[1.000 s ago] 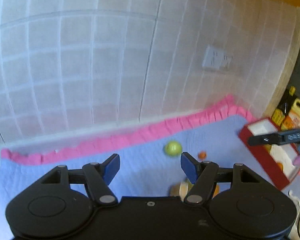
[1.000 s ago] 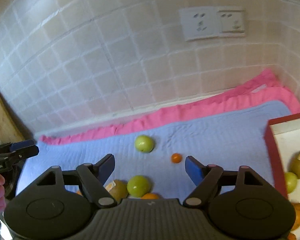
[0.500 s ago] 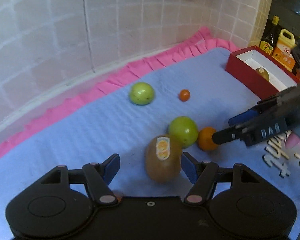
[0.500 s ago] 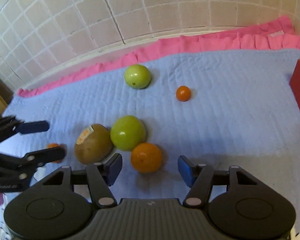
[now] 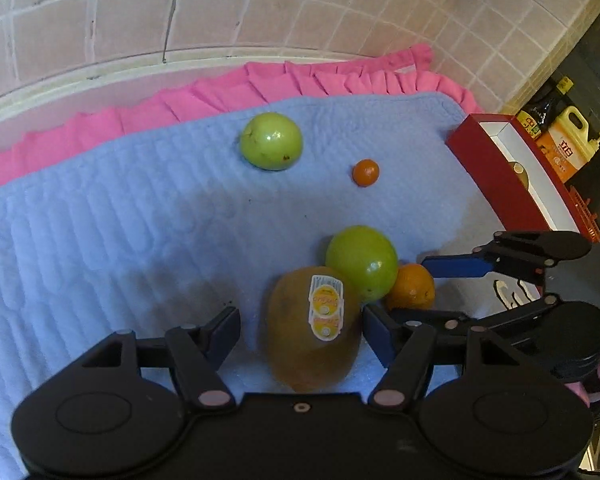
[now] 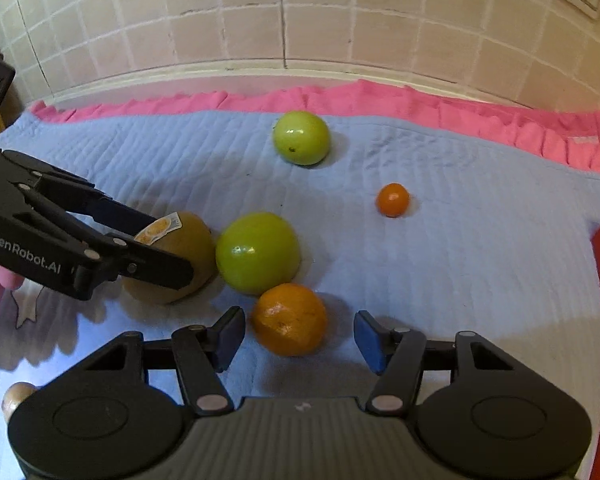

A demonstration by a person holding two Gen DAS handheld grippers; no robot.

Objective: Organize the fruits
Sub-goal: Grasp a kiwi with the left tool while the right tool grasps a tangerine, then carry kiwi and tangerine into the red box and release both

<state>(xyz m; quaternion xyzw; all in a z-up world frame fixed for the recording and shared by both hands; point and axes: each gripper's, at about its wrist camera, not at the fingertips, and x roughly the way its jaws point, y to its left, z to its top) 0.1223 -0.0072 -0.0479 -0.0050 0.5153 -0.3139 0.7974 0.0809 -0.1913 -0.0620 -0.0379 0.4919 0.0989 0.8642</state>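
Note:
A brown kiwi with a yellow sticker lies on the blue mat between the open jaws of my left gripper; it also shows in the right wrist view. A green apple touches it, and an orange lies between the open jaws of my right gripper. The right gripper also shows in the left wrist view, around the orange. A second green apple and a small orange fruit lie farther back.
A red box with a white inside stands at the right edge of the mat, holding a brown fruit. Oil bottles stand behind it. A pink frilled cloth and the tiled wall bound the back. A small round thing lies at lower left.
Both grippers have tilted down and moved in close to the fruit pile. The kiwi now sits between the left jaws and the orange between the right jaws.

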